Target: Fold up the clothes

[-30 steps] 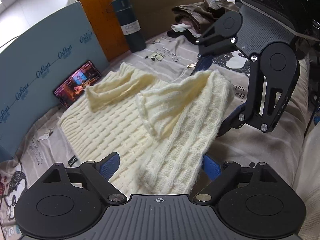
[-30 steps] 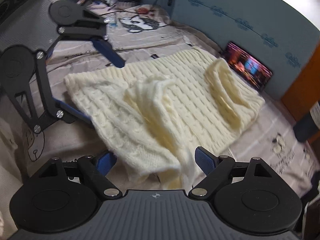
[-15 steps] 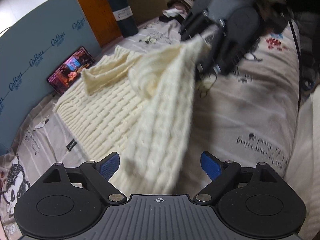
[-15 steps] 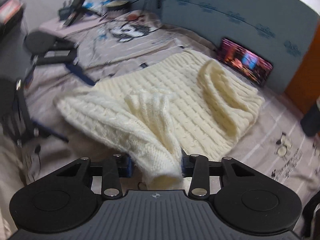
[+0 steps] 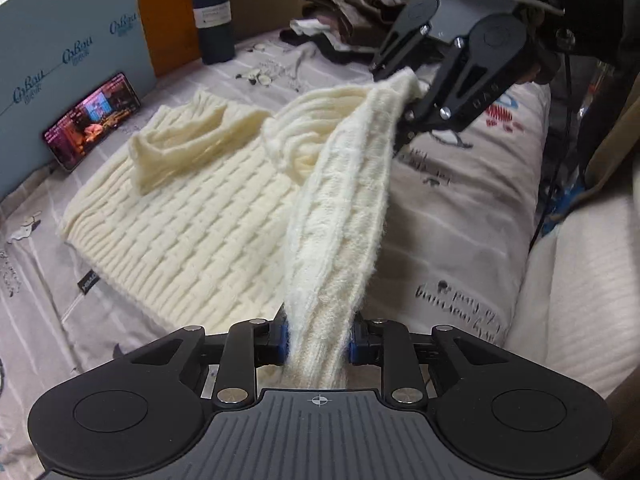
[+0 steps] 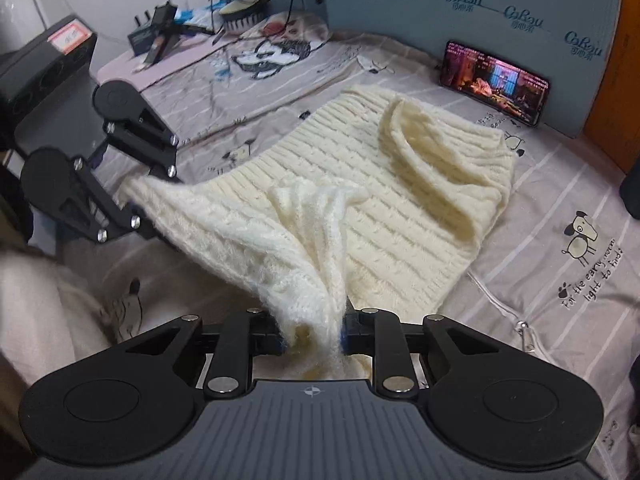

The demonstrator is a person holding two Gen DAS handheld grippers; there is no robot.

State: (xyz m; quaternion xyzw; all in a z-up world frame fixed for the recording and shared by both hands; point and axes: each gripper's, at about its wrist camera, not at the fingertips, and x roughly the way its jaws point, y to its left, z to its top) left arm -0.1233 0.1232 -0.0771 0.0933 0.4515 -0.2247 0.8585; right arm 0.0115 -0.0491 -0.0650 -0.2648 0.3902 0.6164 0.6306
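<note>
One cream knit sweater [image 5: 192, 216] lies on the bed [image 5: 448, 240] beside the lit phone [image 5: 93, 120], and its lifted edge hides both grippers' fingertips. The left gripper [image 5: 318, 342] and the right gripper [image 6: 310, 338] each clamp one end of that edge, stretched between them.

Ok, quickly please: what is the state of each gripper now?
Left gripper: closed on the cream knit sweater.
Right gripper: closed on the same sweater, at another part of its edge.
</note>
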